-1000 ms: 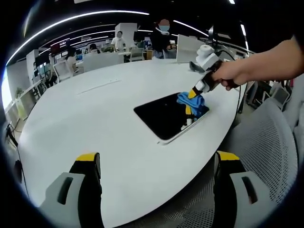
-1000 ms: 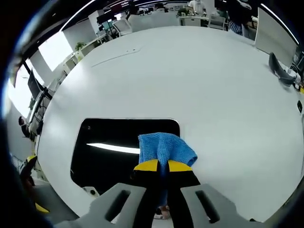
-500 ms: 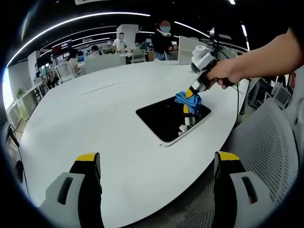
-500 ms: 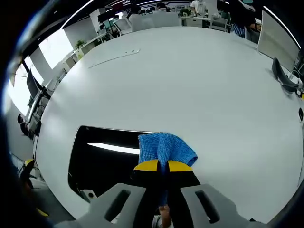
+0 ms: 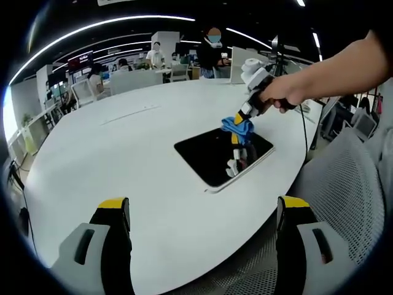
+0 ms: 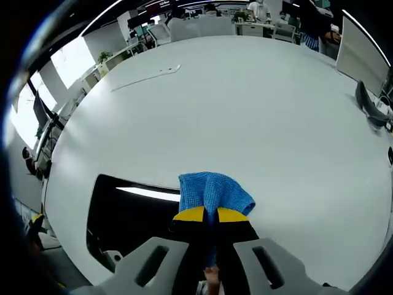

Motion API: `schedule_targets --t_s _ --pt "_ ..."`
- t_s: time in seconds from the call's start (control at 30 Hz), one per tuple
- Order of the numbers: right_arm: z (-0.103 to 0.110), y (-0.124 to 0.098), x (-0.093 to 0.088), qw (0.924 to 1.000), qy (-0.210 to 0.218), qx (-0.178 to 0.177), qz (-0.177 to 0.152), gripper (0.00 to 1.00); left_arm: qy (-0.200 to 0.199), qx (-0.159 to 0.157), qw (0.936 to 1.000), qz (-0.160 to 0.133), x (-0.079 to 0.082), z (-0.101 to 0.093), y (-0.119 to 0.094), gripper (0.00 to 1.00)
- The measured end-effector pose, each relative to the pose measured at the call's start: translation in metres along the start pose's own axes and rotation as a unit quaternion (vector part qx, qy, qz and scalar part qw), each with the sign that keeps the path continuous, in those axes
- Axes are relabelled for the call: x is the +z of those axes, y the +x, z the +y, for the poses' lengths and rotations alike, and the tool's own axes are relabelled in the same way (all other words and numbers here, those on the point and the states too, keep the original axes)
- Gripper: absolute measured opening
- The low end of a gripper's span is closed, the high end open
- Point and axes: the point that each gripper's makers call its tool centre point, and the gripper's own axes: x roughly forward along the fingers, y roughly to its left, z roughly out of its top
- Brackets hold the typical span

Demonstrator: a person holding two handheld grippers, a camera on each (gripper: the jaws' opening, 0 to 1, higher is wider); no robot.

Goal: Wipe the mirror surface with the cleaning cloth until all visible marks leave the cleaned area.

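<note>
Two right gripper [image 6: 205, 216] jaws pinch a nubby blue cloth [image 6: 213, 192] on the glossy rectangular mirror [image 5: 212, 153]; left gripper [image 5: 199, 215] jaws gape wide.

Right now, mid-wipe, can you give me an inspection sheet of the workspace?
Surface: large white oval table, bare around the mirror.
Job's things: dark rectangular mirror lying flat near the table edge; blue knitted cleaning cloth on its far end. Marks too small to judge.
Clutter: a thin pale strip far across the table.
Grippers: right hand-held gripper shut on the cloth; left hand-held gripper open, held off the table edge.
Cables: a black cable hangs below the person's hand.
Surroundings: open office, people, desks, grey mesh chair.
</note>
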Motion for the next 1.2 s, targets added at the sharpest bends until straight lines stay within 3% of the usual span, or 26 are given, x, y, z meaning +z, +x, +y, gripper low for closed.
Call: schedule_targets --t_s 0.2,0.43,0.67,0.9,1.2 --pt "-0.001 0.0 0.0 1.0 -0.002 0.001 0.004 0.0 -0.004 0.002 1.0 -0.005 0.002 0.001 -0.001 0.99" --pt "0.0 0.0 0.001 1.0 -0.006 -0.002 0.004 0.0 -0.018 0.007 0.9991 -0.038 0.015 0.004 -0.006 0.99" --pt "-0.002 -0.005 0.007 0.9999 0.0 0.006 -0.01 0.0 -0.023 0.009 0.9989 -0.039 0.016 0.005 -0.006 0.99" --pt "-0.012 -0.032 0.01 0.9992 0.008 0.024 -0.032 0.0 -0.028 0.008 0.9987 -0.042 0.017 0.006 -0.006 0.99" --pt "-0.038 -0.062 0.003 0.9989 0.014 0.016 -0.041 0.0 -0.027 0.008 0.9986 -0.045 0.018 0.006 -0.007 0.99"
